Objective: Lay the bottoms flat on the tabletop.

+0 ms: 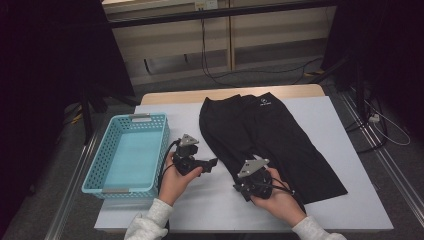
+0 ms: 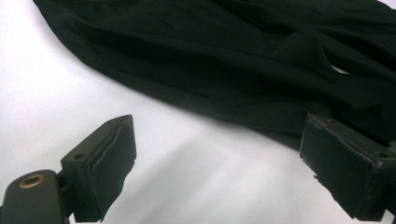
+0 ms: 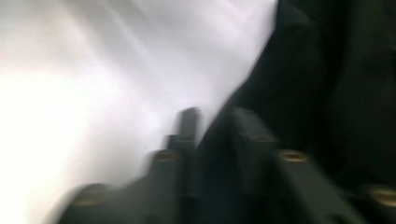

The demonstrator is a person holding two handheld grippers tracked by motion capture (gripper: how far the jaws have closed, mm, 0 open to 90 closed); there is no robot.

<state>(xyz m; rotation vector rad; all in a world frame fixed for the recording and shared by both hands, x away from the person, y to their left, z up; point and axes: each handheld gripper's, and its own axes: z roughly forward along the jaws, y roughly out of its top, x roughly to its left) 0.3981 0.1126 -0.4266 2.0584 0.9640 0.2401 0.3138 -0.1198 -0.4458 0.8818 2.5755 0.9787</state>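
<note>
A black garment (image 1: 270, 135) lies spread across the middle and right of the white table (image 1: 210, 202). My left gripper (image 1: 212, 164) rests just left of the garment's edge. In the left gripper view it (image 2: 219, 163) stands open, nothing between its pads, with the dark cloth (image 2: 233, 56) a little ahead. My right gripper (image 1: 241, 186) sits at the garment's near left edge, held by a hand. The right gripper view is blurred. There the jaws of the right gripper (image 3: 215, 135) stand close together with the edge of the black cloth (image 3: 336, 93) running in between them.
A turquoise plastic basket (image 1: 100, 165) with nothing in it stands at the table's left side, close to my left hand. Bare white table lies in front of the garment and to its right. Cables run over the floor beyond the table.
</note>
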